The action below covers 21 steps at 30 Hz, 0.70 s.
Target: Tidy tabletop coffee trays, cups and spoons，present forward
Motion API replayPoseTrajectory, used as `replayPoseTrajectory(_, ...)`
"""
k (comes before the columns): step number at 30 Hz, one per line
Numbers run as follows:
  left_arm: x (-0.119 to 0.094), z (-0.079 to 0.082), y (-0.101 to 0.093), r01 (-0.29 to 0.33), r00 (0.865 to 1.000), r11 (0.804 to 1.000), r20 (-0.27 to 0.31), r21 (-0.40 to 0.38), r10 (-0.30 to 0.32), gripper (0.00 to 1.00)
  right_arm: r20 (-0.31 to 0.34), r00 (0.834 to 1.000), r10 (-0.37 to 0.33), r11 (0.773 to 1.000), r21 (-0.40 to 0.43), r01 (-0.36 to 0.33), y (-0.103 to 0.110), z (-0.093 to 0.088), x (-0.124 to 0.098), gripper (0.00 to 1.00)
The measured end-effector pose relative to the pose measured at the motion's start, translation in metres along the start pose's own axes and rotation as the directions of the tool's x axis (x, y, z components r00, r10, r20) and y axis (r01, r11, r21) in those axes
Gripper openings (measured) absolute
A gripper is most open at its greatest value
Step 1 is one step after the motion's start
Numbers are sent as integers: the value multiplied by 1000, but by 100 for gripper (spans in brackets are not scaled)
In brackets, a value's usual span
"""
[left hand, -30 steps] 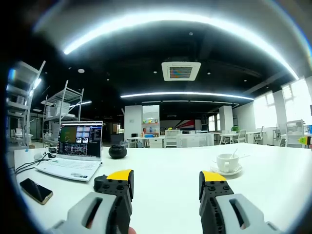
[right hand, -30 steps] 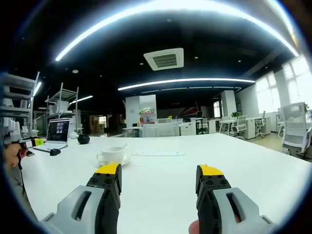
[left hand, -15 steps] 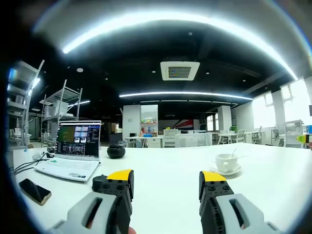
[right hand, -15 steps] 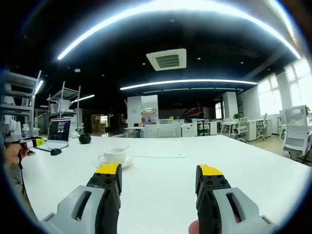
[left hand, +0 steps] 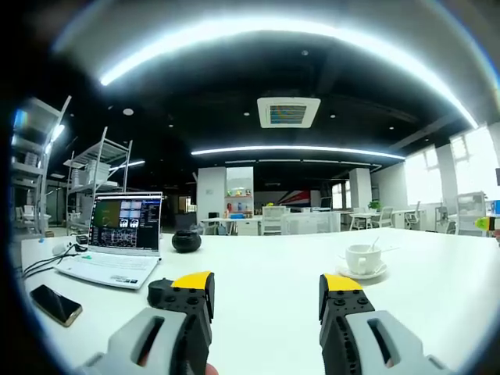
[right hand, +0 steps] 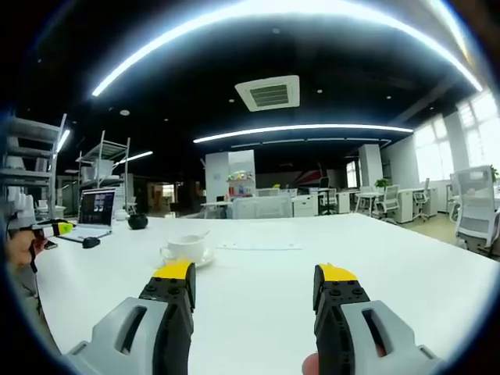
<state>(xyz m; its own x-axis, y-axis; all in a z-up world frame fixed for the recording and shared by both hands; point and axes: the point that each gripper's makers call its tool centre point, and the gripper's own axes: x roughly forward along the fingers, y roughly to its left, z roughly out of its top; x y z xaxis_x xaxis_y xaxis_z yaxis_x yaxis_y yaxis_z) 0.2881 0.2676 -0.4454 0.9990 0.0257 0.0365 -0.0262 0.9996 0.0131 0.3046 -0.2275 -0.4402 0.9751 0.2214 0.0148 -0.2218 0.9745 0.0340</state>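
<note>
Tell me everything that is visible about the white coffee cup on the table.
The coffee cup is small, white and glossy, ceramic by its look. It stands upright on a matching white saucer on the white table. A thin spoon handle sticks up out of it, leaning to one side. The right gripper view shows it too, beyond the yellow-tipped jaws. Nothing else touches it; both grippers stay apart from it. Its contents cannot be seen.

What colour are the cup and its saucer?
White, both cup and saucer; clearest in the right gripper view.

Open laptop (left hand: 119,246) w/ lit screen, phone (left hand: 56,305) (face up) nearby, dark round pot (left hand: 187,241)
</note>
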Motion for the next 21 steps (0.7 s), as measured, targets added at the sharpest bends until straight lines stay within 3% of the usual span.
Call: replayPoseTrajectory(21,-2,-1,-4,-4,1000,1000,-1,-6,4,55,-2,1000,-12,1000,22,12,-4,-7,-3,61)
